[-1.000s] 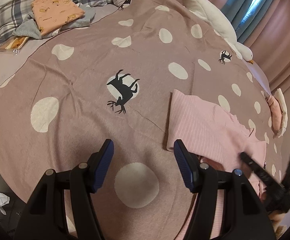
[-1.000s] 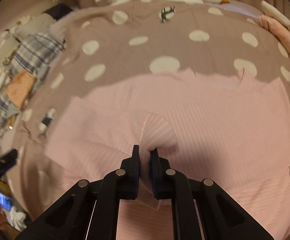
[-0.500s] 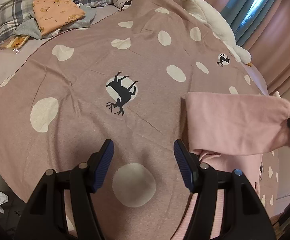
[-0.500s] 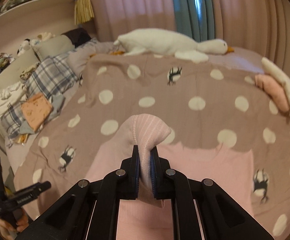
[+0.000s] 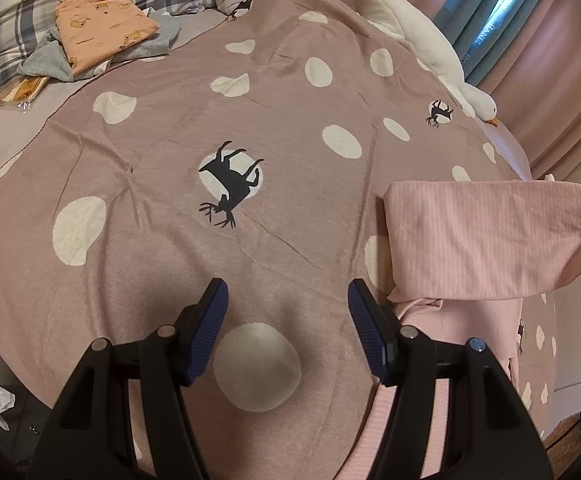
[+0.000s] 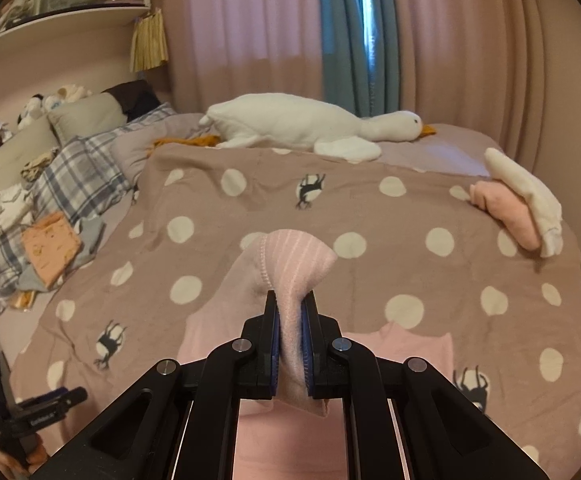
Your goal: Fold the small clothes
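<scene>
Pink ribbed top (image 6: pixel 294 264): we pinch its edge in our right hand-held gripper (image 6: pixel 290 344), lifted off the bed (image 5: pixel 210 128); our left hand-held gripper (image 5: pixel 286 332) gapes empty.

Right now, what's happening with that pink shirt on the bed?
A person is folding it with two hand-held claws. The right claw is shut on the cuff of the pink ribbed shirt, holding the sleeve up off the spotted deer blanket. The rest of the shirt lies flat on the blanket. The left claw is open and empty, hovering over the blanket beside the shirt. A stack of folded clothes sits near the pillows, and a plush goose lies at the far side.
</scene>
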`<control>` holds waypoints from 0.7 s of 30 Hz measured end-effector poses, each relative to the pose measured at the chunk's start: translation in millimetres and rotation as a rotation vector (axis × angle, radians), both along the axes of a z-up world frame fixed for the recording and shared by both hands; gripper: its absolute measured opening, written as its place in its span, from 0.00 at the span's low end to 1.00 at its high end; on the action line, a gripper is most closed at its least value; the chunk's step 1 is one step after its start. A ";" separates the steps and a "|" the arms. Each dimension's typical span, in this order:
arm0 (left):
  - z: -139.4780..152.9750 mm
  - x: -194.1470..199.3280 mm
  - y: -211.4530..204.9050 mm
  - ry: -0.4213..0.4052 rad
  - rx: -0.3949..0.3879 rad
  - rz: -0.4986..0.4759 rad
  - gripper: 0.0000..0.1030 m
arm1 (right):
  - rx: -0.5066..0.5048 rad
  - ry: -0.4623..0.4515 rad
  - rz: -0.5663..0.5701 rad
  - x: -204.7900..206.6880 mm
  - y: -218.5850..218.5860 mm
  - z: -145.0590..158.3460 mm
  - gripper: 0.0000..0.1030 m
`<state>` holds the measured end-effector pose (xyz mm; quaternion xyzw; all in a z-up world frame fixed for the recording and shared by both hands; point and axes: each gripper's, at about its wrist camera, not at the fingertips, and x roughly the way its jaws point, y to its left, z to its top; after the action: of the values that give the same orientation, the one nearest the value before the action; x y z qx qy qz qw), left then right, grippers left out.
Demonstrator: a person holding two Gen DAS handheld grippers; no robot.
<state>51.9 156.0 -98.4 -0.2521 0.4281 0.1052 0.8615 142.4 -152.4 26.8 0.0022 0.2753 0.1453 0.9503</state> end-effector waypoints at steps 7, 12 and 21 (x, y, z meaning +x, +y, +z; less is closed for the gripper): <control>0.1 3.2 -6.8 0.005 0.005 -0.018 0.61 | -0.001 0.005 -0.048 2.7 -16.8 -1.4 0.10; 0.5 5.4 -14.0 0.012 0.014 -0.036 0.61 | -0.009 0.021 -0.092 7.6 -29.1 -7.7 0.10; -0.7 14.3 -28.1 0.023 0.031 -0.073 0.61 | -0.019 0.061 -0.134 15.9 -44.5 -22.3 0.10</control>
<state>66.2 127.9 -99.1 -0.2217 0.4453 0.0832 0.8635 158.3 -197.0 4.6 0.0159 0.3047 0.0783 0.9491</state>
